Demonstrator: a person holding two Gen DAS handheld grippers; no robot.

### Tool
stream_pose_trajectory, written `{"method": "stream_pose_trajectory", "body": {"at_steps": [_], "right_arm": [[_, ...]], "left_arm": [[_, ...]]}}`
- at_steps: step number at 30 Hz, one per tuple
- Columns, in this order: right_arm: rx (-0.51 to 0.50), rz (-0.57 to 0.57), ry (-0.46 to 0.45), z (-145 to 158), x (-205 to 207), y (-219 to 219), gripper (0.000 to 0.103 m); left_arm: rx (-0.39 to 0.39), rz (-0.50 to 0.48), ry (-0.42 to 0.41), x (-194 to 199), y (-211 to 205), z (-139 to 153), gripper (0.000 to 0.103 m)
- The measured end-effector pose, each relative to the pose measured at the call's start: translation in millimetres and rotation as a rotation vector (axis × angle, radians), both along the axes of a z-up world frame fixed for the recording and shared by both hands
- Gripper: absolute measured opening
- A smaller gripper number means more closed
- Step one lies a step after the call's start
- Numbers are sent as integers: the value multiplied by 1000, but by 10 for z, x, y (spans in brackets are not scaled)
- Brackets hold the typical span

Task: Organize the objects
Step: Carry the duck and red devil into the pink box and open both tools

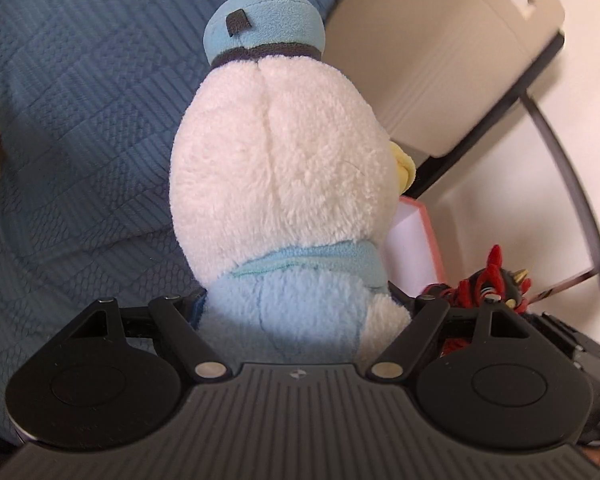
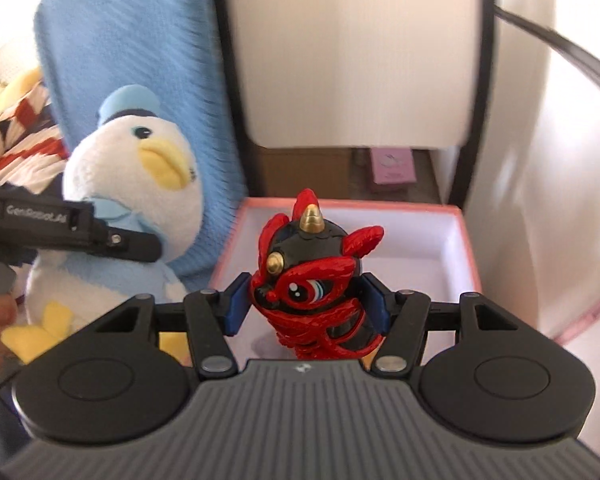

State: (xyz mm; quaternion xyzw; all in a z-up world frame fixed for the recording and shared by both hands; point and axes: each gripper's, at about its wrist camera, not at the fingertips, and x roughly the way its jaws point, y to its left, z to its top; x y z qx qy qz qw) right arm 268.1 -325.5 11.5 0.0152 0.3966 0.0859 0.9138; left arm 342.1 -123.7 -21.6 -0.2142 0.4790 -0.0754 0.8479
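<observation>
Striped fabric (image 2: pixel 16 136) blurred, edge-cropped

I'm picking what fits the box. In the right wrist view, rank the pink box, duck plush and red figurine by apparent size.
1. Pink box, partly hidden.
2. Duck plush, looking close to the box; I wouldn't separate them firmly.
3. Red figurine, smallest, though it sits nearest the camera, in the right tongs.

Clearance around the open box.
The pink-rimmed box (image 2: pixel 452 216) is open above, its white floor bare behind the red figurine (image 2: pixel 316 276). The plush duck (image 2: pixel 140 176) and left claw (image 2: pixel 140 246) crowd its left wall; a blue blanket (image 2: pixel 140 40) rises behind them.
</observation>
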Motion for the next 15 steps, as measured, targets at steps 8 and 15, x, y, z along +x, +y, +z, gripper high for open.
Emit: {"method": "stream_pose_trajectory", "body": {"at_steps": [8,15], "right_arm": [[-7,-94,75,-578,148,-433,62],[2,-128,106,-1009,222,-543,63]], "left_arm": [[71,-73,52,347,-474,-390,83],[87,-127,117,411,-756,-747,83]]}}
